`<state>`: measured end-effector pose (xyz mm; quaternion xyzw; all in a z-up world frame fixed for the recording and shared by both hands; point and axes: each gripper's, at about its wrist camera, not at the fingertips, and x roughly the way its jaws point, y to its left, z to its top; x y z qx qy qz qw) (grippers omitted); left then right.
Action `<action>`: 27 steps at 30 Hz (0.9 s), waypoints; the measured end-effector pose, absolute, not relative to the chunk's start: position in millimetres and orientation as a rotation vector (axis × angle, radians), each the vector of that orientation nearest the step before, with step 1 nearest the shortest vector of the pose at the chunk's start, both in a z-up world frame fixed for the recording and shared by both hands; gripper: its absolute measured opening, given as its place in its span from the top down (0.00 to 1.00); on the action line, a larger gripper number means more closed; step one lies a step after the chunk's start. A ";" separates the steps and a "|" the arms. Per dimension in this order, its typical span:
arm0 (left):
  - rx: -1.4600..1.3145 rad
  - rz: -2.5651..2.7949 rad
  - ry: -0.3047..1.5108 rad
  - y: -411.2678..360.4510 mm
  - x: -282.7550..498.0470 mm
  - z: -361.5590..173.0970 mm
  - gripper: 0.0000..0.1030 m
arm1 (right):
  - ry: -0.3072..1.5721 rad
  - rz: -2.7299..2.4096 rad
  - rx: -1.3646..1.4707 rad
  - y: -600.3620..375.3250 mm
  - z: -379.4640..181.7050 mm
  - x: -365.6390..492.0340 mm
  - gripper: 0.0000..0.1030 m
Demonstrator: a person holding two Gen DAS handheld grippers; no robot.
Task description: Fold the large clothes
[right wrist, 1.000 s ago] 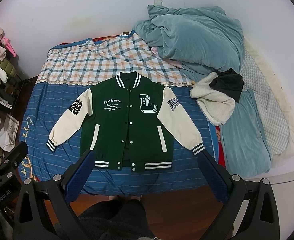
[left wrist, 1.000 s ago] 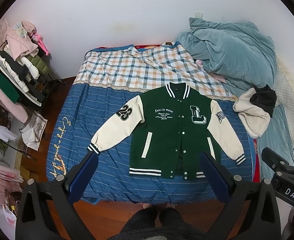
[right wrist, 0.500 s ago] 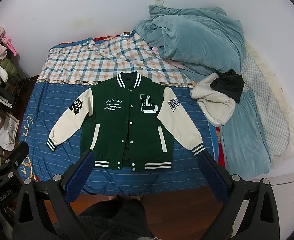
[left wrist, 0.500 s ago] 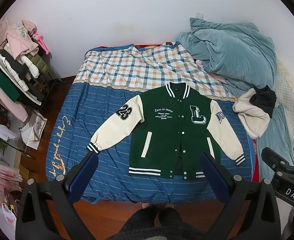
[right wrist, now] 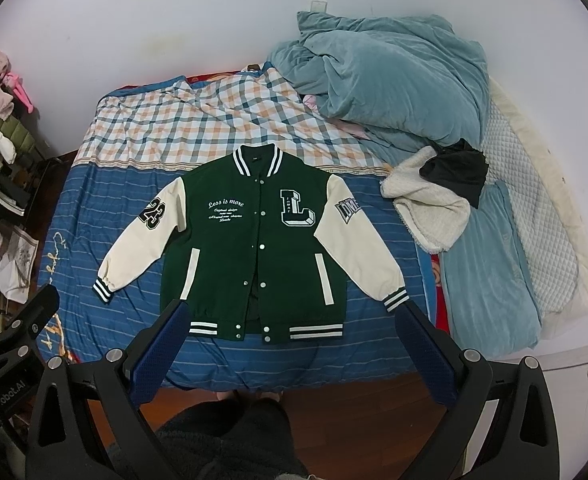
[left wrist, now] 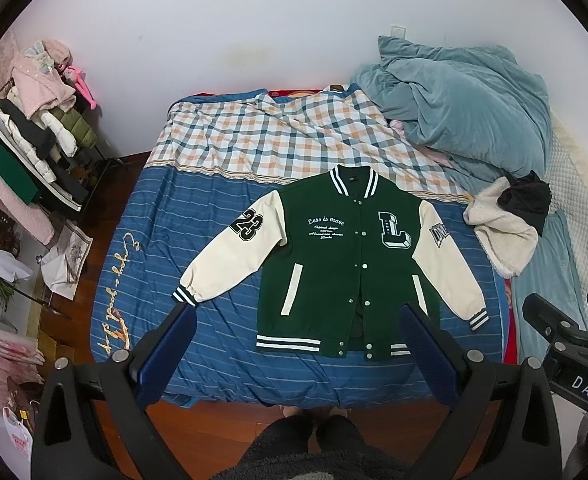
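A green varsity jacket [left wrist: 334, 264] with cream sleeves lies flat and face up on the blue striped bed cover, collar away from me, sleeves spread out and down; it also shows in the right wrist view [right wrist: 254, 248]. My left gripper [left wrist: 298, 344] is open and empty, held high above the bed's near edge, below the jacket's hem. My right gripper [right wrist: 294, 336] is open and empty, also above the near edge at the hem. The right gripper's body shows at the left view's right edge [left wrist: 566, 340].
A crumpled teal duvet [left wrist: 462, 108] lies at the bed's far right. A cream fleece with a black garment [left wrist: 506, 224] sits right of the jacket. A loaded clothes rack [left wrist: 26, 140] stands left of the bed. Wooden floor [left wrist: 222, 436] and my feet are below.
Nothing has visibly changed apart from a very slight camera drift; both grippers stay open above the bed edge.
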<state>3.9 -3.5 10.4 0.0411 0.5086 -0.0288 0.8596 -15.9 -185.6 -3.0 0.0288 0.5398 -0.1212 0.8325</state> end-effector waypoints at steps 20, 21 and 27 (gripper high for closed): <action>0.081 -0.067 1.067 -5.2 3.5 11.3 0.00 | 1.142 -0.261 0.061 -183.2 -1.0 -14.7 0.00; 0.080 -0.071 1.068 -6.1 4.2 11.2 0.00 | 1.141 -0.264 0.064 -183.9 -0.5 -13.8 0.00; 0.114 -0.050 0.994 -12.8 27.5 -7.9 0.00 | 1.115 -0.271 0.194 -206.5 -29.0 -7.2 0.00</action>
